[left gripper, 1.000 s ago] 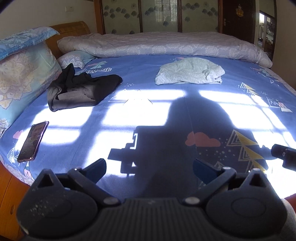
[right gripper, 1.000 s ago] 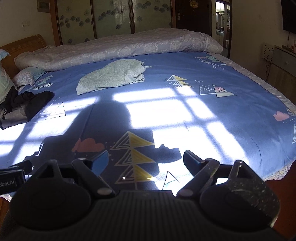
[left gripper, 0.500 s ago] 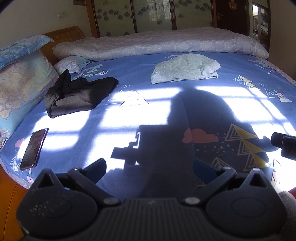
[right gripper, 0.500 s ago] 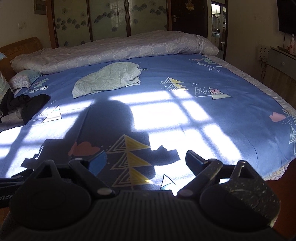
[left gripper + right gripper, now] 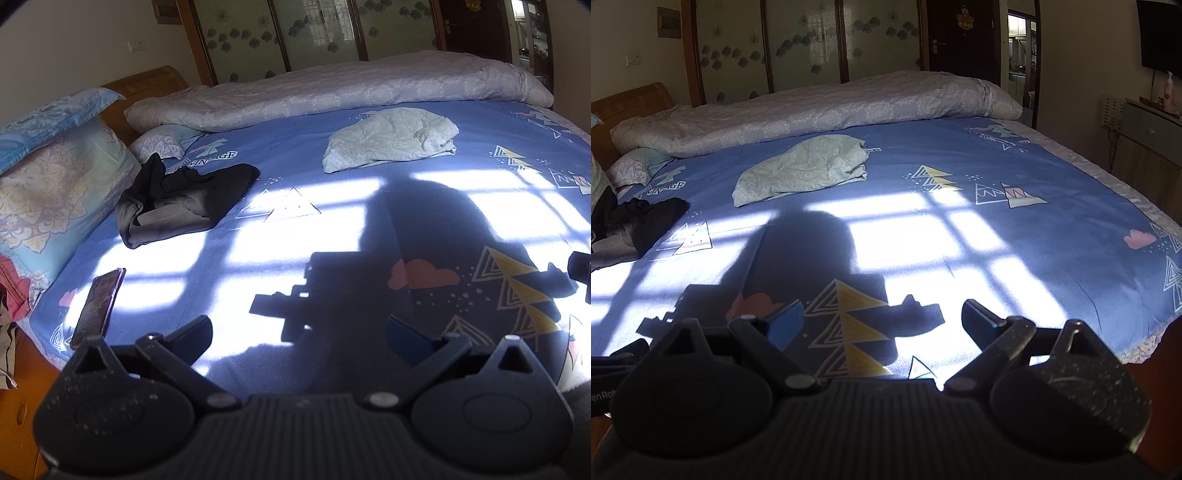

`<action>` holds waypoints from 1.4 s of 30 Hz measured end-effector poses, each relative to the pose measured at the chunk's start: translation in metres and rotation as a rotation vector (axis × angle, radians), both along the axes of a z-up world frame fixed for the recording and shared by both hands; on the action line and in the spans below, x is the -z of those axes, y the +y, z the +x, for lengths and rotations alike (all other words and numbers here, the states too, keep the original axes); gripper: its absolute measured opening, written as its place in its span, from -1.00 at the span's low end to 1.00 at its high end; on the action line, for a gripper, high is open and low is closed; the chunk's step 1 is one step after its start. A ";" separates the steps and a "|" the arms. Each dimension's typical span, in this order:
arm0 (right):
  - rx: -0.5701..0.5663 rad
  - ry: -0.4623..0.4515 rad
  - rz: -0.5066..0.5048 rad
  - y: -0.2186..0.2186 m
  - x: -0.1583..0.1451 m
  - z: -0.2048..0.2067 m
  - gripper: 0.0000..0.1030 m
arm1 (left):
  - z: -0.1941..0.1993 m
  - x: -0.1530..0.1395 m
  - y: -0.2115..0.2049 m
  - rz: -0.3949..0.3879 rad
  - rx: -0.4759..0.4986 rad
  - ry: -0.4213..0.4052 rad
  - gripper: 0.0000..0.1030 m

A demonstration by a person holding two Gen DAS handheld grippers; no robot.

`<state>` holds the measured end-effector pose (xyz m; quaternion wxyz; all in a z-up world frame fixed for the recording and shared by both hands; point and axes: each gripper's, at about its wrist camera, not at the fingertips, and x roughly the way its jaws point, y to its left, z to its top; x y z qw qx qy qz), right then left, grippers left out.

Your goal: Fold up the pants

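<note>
Close up, the left gripper (image 5: 299,332) is wide open and holds nothing. The right gripper (image 5: 882,321) is wide open and empty too. Both hang over the near edge of the blue bed sheet (image 5: 332,236). A phone (image 5: 98,308) lies by the left edge. Farther off, the dark pants (image 5: 184,199) sit in a messy heap near the pillows (image 5: 55,184). A pale green cloth (image 5: 805,168) rests beyond. The job looks barely begun. Next, I think, both grippers must reach to the heap and pull it flat.
</note>
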<state>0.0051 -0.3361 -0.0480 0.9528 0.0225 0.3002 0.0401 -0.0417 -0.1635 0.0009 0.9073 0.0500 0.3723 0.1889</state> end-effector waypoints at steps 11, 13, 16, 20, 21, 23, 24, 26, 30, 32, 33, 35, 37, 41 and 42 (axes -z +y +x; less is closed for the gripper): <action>-0.023 0.000 -0.003 0.004 0.001 -0.001 0.83 | -0.001 -0.003 0.008 -0.003 -0.052 -0.016 1.00; -0.025 0.003 -0.001 0.003 0.002 0.000 0.83 | -0.002 -0.003 0.006 0.014 -0.053 -0.024 1.00; -0.023 0.005 0.003 0.002 0.002 0.000 0.83 | -0.002 -0.004 0.005 0.019 -0.052 -0.026 1.00; -0.015 -0.001 0.008 0.001 0.001 0.000 0.83 | -0.002 -0.004 0.004 0.030 -0.047 -0.020 1.00; -0.013 -0.003 0.010 0.000 0.001 -0.001 0.83 | -0.002 -0.004 0.004 0.033 -0.043 -0.015 1.00; -0.010 -0.009 0.010 0.000 0.001 -0.001 0.83 | -0.003 -0.003 0.003 0.039 -0.037 -0.005 1.00; -0.012 -0.010 0.008 0.000 0.001 -0.001 0.83 | -0.004 -0.003 0.003 0.042 -0.035 -0.003 1.00; -0.014 -0.007 0.008 0.001 0.001 -0.001 0.83 | -0.004 -0.002 0.002 0.045 -0.033 -0.003 1.00; -0.016 0.005 0.013 0.001 0.003 0.000 0.83 | -0.004 -0.003 0.003 0.055 -0.035 -0.007 1.00; -0.014 0.004 0.014 0.000 0.003 0.000 0.83 | -0.004 -0.003 0.004 0.054 -0.038 -0.008 1.00; -0.014 0.003 0.014 0.000 0.003 0.000 0.83 | -0.003 -0.003 0.005 0.052 -0.039 -0.007 1.00; -0.014 0.002 0.015 0.000 0.003 -0.001 0.83 | -0.003 -0.002 0.005 0.047 -0.040 -0.002 1.00; -0.015 0.005 0.014 0.000 0.003 0.000 0.83 | -0.002 -0.001 0.006 0.046 -0.040 0.004 1.00; -0.014 0.021 0.015 -0.002 0.007 0.003 0.83 | -0.002 0.000 0.005 0.045 -0.040 0.011 1.00; -0.012 0.025 0.016 -0.002 0.008 0.004 0.83 | -0.001 0.000 0.005 0.045 -0.040 0.013 1.00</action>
